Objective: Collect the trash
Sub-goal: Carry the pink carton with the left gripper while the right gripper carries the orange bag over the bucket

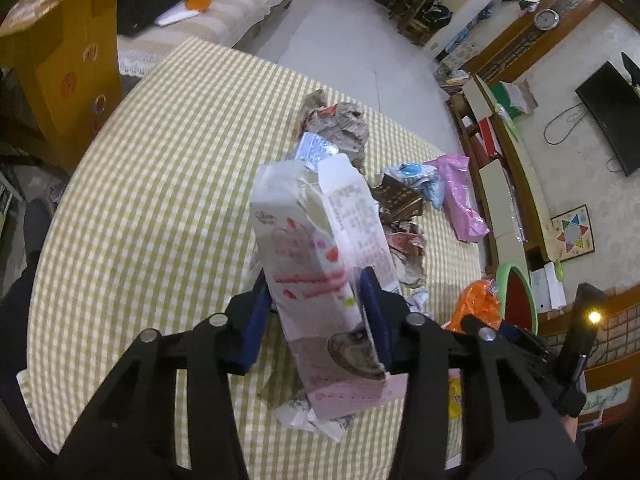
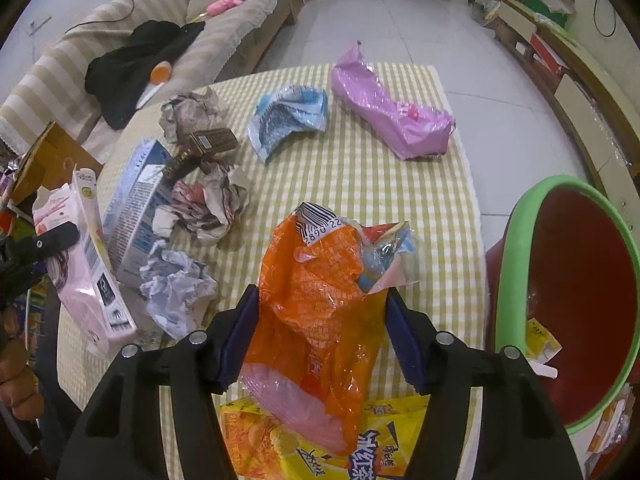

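Note:
My left gripper (image 1: 316, 284) is shut on a pink-and-white milk carton (image 1: 316, 248), held tilted above the checked tablecloth (image 1: 160, 184). The carton also shows at the left of the right wrist view (image 2: 80, 264). My right gripper (image 2: 320, 300) is closed on a crumpled orange snack bag (image 2: 316, 300) over a yellow carton (image 2: 304, 448). The red bin with a green rim (image 2: 516, 276) stands at the table's right edge, with a yellow scrap inside.
More trash lies on the table: a pink bag (image 2: 388, 108), a blue-white wrapper (image 2: 288, 120), a blue carton (image 2: 136, 208), crumpled papers (image 2: 208, 208), a brown wrapper (image 2: 212, 142). A sofa (image 2: 120, 40) stands beyond; a cardboard box (image 1: 60, 60) is at the left.

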